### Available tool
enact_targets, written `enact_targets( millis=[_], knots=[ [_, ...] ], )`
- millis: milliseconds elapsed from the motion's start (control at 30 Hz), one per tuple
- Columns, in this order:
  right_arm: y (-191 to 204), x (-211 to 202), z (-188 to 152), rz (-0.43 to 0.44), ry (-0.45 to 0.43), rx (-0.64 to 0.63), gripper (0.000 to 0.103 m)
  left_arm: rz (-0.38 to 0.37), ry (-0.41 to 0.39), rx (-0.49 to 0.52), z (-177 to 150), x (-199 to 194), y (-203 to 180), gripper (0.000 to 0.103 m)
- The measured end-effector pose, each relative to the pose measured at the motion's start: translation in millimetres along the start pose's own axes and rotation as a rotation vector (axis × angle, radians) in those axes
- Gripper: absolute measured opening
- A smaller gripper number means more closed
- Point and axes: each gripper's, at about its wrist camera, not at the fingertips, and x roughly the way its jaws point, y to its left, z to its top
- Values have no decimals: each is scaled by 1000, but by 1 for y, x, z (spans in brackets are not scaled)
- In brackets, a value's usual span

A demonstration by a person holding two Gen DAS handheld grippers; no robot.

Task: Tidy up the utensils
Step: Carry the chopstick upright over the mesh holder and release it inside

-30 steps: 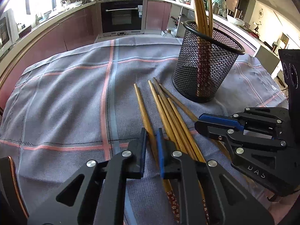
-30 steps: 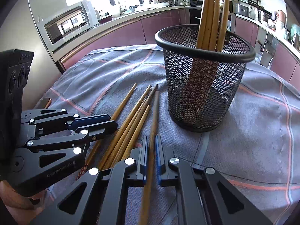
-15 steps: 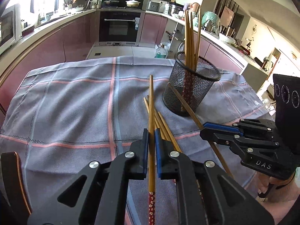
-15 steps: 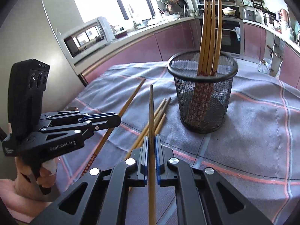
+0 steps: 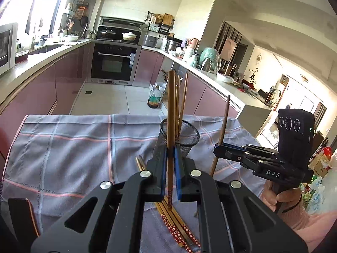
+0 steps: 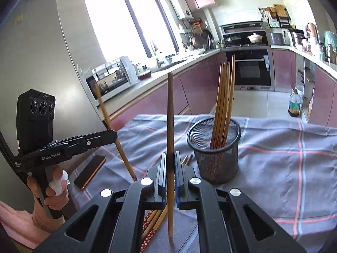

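Observation:
My left gripper [image 5: 170, 158] is shut on a wooden chopstick [image 5: 171, 109] and holds it upright above the cloth. My right gripper [image 6: 170, 164] is shut on another chopstick [image 6: 170, 113], also upright. The black mesh cup [image 6: 214, 147] stands on the cloth with several chopsticks [image 6: 224, 97] in it; it also shows in the left wrist view [image 5: 185, 136], behind the left fingers. Several loose chopsticks [image 5: 174, 225] lie on the cloth below both grippers; they also show in the right wrist view [image 6: 153, 221]. The right gripper shows in the left wrist view [image 5: 219, 147], the left gripper in the right wrist view [image 6: 112, 136].
A grey checked cloth [image 6: 284, 158] covers the table. A dark phone [image 6: 90, 171] lies on it at the left edge. Kitchen counters, an oven [image 5: 113, 63] and a bottle on the floor [image 5: 154, 99] lie beyond the table's far edge.
Both grippers have risen and tilted up, each carrying its chopstick from near-flat to upright. The cup now looks farther and lower in both views.

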Motion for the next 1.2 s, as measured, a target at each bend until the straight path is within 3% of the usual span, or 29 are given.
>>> enact_targets(
  millis=[200, 700, 1200],
  knots=[
    [-6, -15, 18, -5, -56, -8, 5, -22, -67, 1, 23, -10, -8, 8],
    [-9, -43, 59, -56, -175, -54, 5, -16, -130, 45, 79, 1, -29, 8],
    [-25, -41, 91, -113, -237, -71, 5, 8, -127, 68, 104, 24, -39, 8]
  ],
)
